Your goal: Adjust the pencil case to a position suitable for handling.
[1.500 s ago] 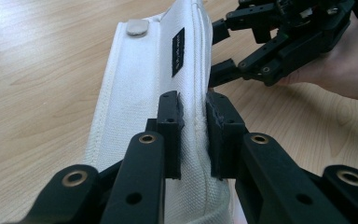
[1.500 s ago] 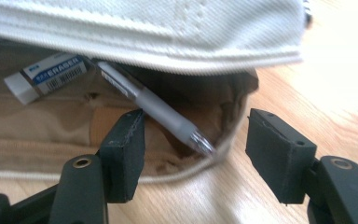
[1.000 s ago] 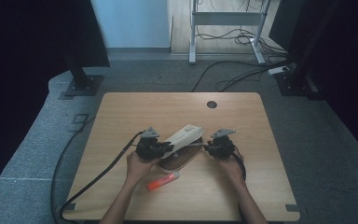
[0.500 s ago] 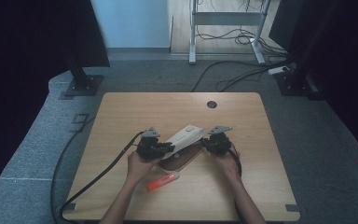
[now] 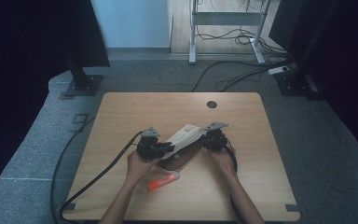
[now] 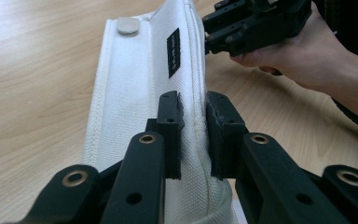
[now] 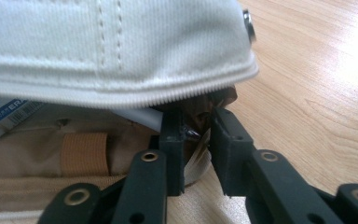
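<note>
Pencil case [image 5: 182, 139], white canvas with a brown inside, is sitting mid-table, nearer our edge, and we're working it open with both tools. High view: the left gripper [image 5: 161, 148] is clamping the raised lid at its near-left end, and the right gripper [image 5: 211, 138] is working at the far-right end, so the lid is tilting up between the two. An orange marker [image 5: 163, 181] is lying on the table [image 5: 242, 116] just in front of the case, apart from both hands; the cable hole [image 5: 211, 104] is sitting well behind and is no obstacle. Left gripper view: the jaws are pinching narrow on the lid's piped seam, with canvas squeezed between the pads [image 6: 171, 122]; a snap button [image 6: 127, 25] and a black label [image 6: 173, 45] are showing farther up the lid, and the right hand [image 6: 292, 58] is coming in at the far end. Right gripper view: the jaws are standing narrow inside the case mouth under the zipper edge [image 7: 121, 95], around what looks like the dark zip pull or lining, and they've just been opening slightly; a firm grip we're unable to confirm. A labelled item [image 7: 7, 114] and a tan elastic loop [image 7: 85, 152] are lying inside. To do this well, we're keeping the left clamp steady as an anchor and moving the right end slowly along the zip line, not upward. Main risks, as we judge it: lining snagging, and contents spilling toward the marker.
</note>
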